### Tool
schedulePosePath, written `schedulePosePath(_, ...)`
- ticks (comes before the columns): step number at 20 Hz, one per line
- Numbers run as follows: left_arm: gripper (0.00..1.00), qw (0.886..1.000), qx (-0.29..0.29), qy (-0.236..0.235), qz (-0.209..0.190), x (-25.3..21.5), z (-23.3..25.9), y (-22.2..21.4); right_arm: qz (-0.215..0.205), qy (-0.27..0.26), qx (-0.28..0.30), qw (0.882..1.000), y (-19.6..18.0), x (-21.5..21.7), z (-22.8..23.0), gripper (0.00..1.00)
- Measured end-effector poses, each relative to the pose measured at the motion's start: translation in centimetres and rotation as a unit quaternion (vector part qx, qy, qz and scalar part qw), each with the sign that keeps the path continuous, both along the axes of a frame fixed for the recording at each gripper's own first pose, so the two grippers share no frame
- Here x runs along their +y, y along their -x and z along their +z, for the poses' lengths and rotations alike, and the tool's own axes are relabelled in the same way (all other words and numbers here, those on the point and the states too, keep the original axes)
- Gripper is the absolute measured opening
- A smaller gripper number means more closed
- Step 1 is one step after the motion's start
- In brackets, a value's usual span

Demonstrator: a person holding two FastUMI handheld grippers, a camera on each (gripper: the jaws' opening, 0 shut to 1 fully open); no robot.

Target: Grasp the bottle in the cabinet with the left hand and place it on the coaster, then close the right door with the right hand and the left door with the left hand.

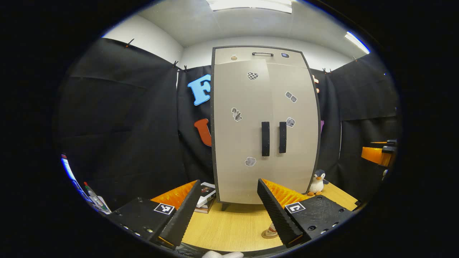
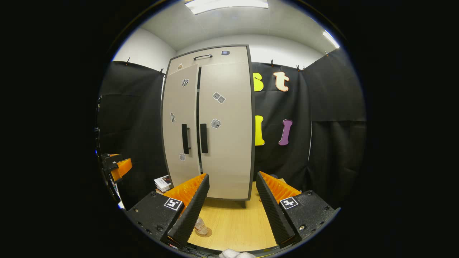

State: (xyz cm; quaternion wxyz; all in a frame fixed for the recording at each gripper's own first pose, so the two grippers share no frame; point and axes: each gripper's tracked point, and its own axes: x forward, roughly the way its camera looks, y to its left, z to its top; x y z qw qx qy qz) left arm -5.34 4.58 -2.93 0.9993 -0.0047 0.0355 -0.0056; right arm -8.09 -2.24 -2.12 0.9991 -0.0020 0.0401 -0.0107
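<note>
Cabinet point(image 1: 265, 125) stands at the back of the table point(image 1: 236, 225), w/ books point(image 1: 206, 197) at its left foot & a penguin toy point(image 1: 317, 182) at its right. Bottle point(image 2: 200, 226) sits on the coaster point(image 2: 204, 233), in front of the cabinet.

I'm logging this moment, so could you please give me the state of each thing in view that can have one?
Right door: closed.
Left door: nearly closed, a dark gap beside it.
Bottle: upright on the coaster.
Left gripper: open, empty.
Right gripper: open, empty.
</note>
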Motion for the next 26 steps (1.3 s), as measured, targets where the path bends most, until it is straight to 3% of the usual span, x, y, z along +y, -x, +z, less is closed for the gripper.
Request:
schedulePosePath(9, 0.96, 1.0, -0.006, -0.004, -0.024, -1.6, 0.4, -0.3, -0.02, -0.009, -0.006, 1.0, 0.6, -0.8, 0.1, 0.81)
schedulePosePath(26, 0.96, 1.0, -0.014, 0.001, -0.022, -1.6, 0.9, -0.5, -0.024, -0.005, -0.014, 1.0, 0.2, -1.3, 0.6, 0.81)
